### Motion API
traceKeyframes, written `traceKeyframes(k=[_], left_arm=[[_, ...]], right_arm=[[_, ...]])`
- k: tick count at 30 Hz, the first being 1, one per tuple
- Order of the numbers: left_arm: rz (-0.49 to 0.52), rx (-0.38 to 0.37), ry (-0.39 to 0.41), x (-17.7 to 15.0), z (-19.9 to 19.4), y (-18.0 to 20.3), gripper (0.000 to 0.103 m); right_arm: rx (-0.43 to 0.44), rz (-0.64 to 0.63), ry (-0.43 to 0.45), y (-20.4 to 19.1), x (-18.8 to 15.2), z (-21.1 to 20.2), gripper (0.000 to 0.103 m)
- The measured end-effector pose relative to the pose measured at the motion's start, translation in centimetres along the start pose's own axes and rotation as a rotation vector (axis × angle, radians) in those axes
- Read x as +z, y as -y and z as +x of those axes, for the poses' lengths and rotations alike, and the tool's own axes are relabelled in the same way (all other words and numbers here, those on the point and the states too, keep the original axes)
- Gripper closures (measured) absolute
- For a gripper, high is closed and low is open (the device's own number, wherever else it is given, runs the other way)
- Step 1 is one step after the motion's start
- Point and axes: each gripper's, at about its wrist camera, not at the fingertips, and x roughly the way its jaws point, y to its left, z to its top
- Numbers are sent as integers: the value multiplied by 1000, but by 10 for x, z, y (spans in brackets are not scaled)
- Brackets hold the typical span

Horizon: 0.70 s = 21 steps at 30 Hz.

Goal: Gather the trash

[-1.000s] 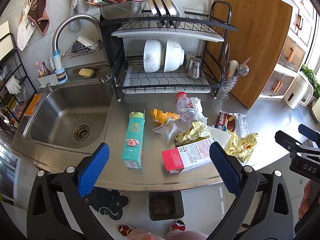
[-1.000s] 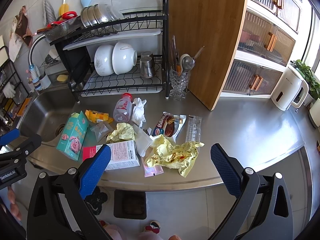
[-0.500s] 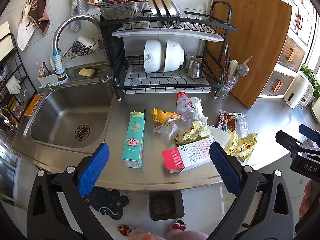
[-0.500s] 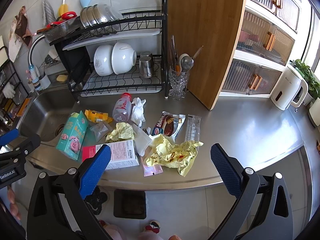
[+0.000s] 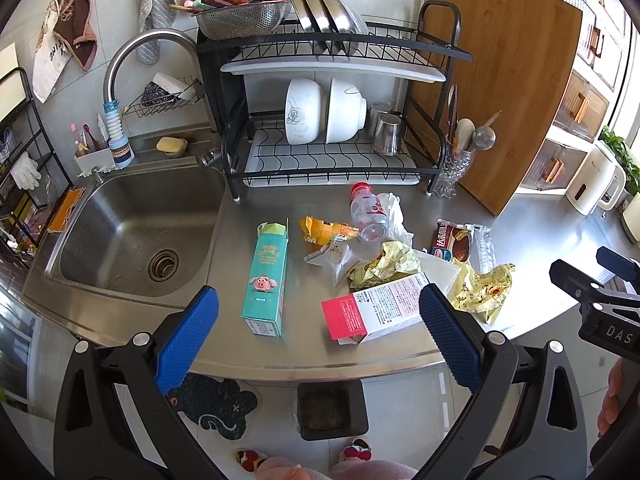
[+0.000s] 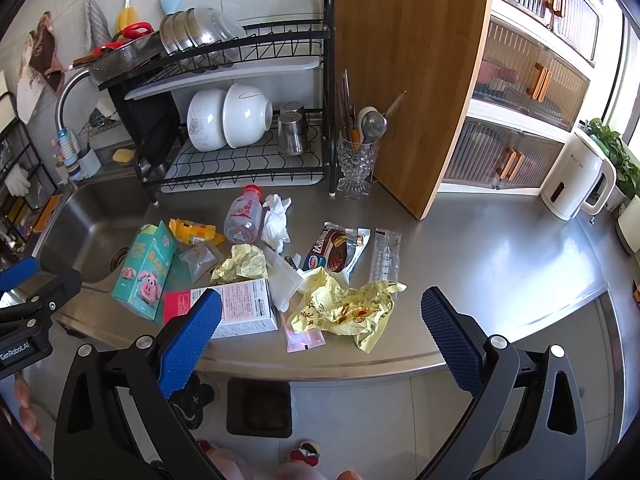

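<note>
Trash lies on the steel counter [image 5: 224, 240]: a teal carton [image 5: 266, 280] [image 6: 146, 270], a red-and-white box [image 5: 378, 308] [image 6: 236, 306], a plastic bottle [image 5: 366, 212] [image 6: 244, 214], an orange wrapper [image 5: 320, 230], crumpled yellow wrappers [image 5: 482, 286] [image 6: 344, 310], a brown snack packet [image 6: 338, 250] and white tissue [image 6: 276, 220]. My left gripper [image 5: 316, 344] is open and empty, in front of the counter edge above the carton and box. My right gripper [image 6: 320, 338] is open and empty over the yellow wrapper. A black bin [image 5: 332, 410] [image 6: 260, 406] stands on the floor below.
A sink [image 5: 136, 236] lies at the left. A black dish rack [image 5: 336, 136] with bowls stands behind the trash, beside a glass utensil holder [image 6: 356, 164] and a wooden cutting board [image 6: 412, 80]. A white kettle [image 6: 576, 178] stands at the far right.
Both grippers have barely shifted and stay open. The trash has not moved.
</note>
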Motion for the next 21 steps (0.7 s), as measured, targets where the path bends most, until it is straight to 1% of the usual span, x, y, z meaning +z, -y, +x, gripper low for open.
traceKeyframes(k=[13,18,21], left_arm=[[-8,7,-7,4,5,-6,8],[-14,-3,-5,11,9,-14,8],[-5,5,-7,14,15,-18,8]], right_arm=[[-4,11,-13,5,4,8,3],[34,57,-32,21,10,20,3],[93,94,-57,33,13,29,3]])
